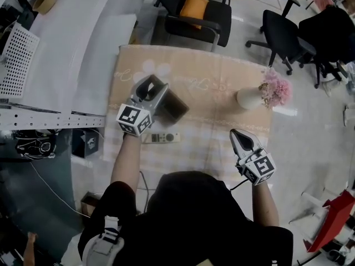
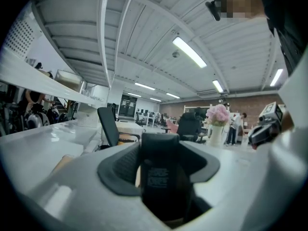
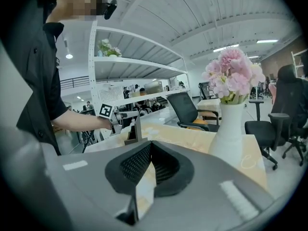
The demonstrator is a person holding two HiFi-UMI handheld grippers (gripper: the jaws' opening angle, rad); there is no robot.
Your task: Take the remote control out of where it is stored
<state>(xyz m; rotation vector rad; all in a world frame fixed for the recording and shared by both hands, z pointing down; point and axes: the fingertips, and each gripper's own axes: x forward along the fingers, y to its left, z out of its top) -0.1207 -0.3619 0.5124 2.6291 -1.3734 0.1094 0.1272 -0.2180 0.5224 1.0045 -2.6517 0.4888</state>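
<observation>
A black upright thing with a printed label, seemingly a remote control [image 2: 163,177], fills the gap between the jaws of my left gripper [image 2: 164,146], which looks shut on it. In the head view that gripper [image 1: 160,95] is at the dark holder [image 1: 175,108] on the beige cloth. The right gripper view shows the holder [image 3: 129,137] with an upright piece rising from it. A light grey remote control [image 1: 161,138] lies flat on the cloth just in front of the holder. My right gripper [image 1: 240,133] hovers near the table's front right, shut and empty [image 3: 150,146].
A white vase with pink flowers [image 1: 260,95] stands on the table's [image 1: 194,71] right side, close to my right gripper [image 3: 235,124]. Office chairs [image 1: 194,13] stand behind the table. A white shelf unit [image 1: 55,65] runs along the left.
</observation>
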